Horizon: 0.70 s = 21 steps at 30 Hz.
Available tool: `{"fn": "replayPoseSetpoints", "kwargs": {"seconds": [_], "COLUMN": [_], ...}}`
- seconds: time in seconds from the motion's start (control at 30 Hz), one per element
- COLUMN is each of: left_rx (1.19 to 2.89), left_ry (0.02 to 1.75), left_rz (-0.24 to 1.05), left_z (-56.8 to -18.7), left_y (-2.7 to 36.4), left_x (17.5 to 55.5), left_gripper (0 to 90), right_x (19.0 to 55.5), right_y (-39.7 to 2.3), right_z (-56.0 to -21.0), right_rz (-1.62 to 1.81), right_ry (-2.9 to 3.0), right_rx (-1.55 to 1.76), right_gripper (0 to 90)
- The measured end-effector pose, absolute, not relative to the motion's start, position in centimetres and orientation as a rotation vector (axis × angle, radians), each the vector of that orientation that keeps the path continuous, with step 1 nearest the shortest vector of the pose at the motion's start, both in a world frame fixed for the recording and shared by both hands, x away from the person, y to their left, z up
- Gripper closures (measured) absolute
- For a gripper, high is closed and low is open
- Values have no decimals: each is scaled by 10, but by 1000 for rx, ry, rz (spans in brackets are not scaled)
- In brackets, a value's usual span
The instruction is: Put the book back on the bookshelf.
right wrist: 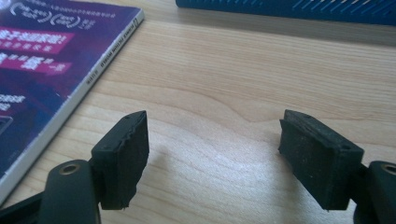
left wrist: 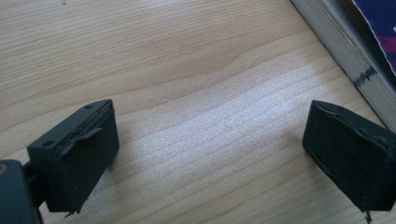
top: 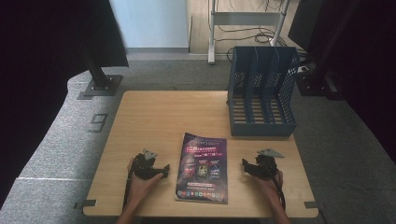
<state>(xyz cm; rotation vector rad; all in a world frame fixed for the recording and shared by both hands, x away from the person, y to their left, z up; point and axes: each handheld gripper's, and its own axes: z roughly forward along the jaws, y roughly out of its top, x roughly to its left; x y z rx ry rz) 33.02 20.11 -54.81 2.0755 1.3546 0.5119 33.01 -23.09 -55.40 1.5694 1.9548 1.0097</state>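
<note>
left gripper (top: 164, 172): rested low on tabletop (top: 154, 116), left of magazine (top: 203, 167), fingers spread wide, empty | right gripper (top: 244, 164): mirrored at right, fingers likewise parted, nothing held

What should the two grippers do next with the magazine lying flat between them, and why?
Probably slide the right gripper leftward to the magazine's near edge. Both it and the left gripper sit open on the table, holding nothing, apart from the magazine, and the blue file rack stands behind on the right.

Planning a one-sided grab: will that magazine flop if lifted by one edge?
Probably. The magazine is thin and softcover, so its free side would likely sag. Its glossy cover may slip between jaws. Lying flat on the table, it should slide rather than tip.
</note>
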Motion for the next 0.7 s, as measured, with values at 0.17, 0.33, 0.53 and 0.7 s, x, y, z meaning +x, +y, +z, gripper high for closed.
{"fn": "replayPoseSetpoints", "kwargs": {"seconds": [0.17,0.33,0.53,0.7], "left_rx": [2076,2077,2077,2076], "left_ry": [1354,1353,1353,1358], "left_rz": [512,512,512,511], "left_z": [-548,-548,-548,-548], "left_y": [201,201,201,201], "left_x": [330,330,330,331], "left_gripper": [34,34,34,22], "right_x": [331,332,333,332], "right_y": [-234,-235,-227,-226], "right_z": [-554,-554,-554,-554], "right_rz": [1026,1025,929,918], "right_ry": [1967,1971,1990,1980], "right_rx": [1564,1564,1515,1518], "right_gripper": [227,216,205,221]}}
